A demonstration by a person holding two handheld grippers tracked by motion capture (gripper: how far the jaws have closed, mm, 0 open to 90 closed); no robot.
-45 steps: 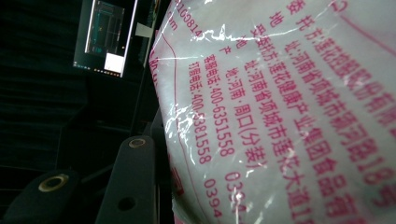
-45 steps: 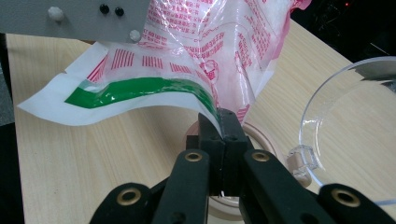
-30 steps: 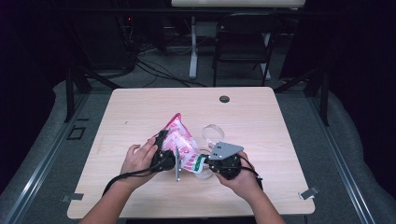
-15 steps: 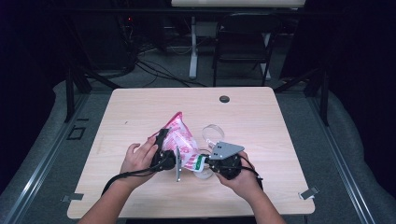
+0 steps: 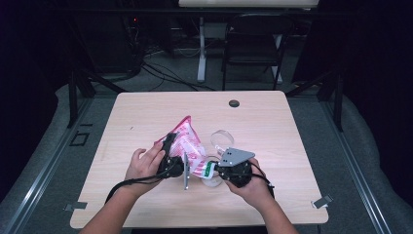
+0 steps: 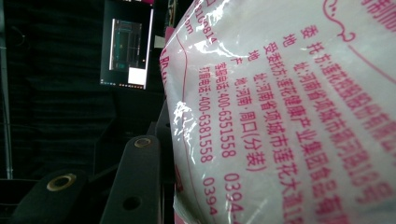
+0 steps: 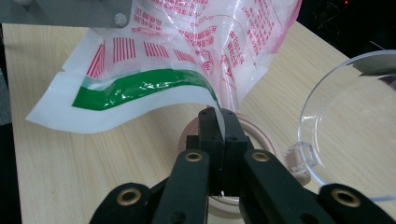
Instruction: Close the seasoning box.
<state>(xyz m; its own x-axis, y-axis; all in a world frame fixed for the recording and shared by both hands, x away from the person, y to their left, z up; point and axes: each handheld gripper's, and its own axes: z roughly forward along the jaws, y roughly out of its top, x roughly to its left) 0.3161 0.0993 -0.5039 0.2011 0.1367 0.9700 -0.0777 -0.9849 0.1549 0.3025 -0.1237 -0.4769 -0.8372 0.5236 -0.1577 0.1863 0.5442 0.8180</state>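
Observation:
A pink-and-white printed plastic bag (image 5: 187,141) filled with white powder is held tilted above the table between both hands. My left gripper (image 5: 174,147) is shut on the bag's body from the left; in the left gripper view the bag (image 6: 289,112) bulges against one black finger (image 6: 140,168) and hides the other. My right gripper (image 7: 218,122) is shut on the bag's thin edge beside its green band (image 7: 140,88), at the bag's lower right corner (image 5: 208,169). A clear plastic cup (image 5: 221,139) lies just behind the right gripper.
A pale pinkish ring (image 7: 264,133) lies on the wooden table (image 5: 146,112) under the right gripper's jaws, next to the clear cup (image 7: 355,126). A black round grommet (image 5: 234,103) sits near the far edge. A chair (image 5: 253,44) stands beyond the table.

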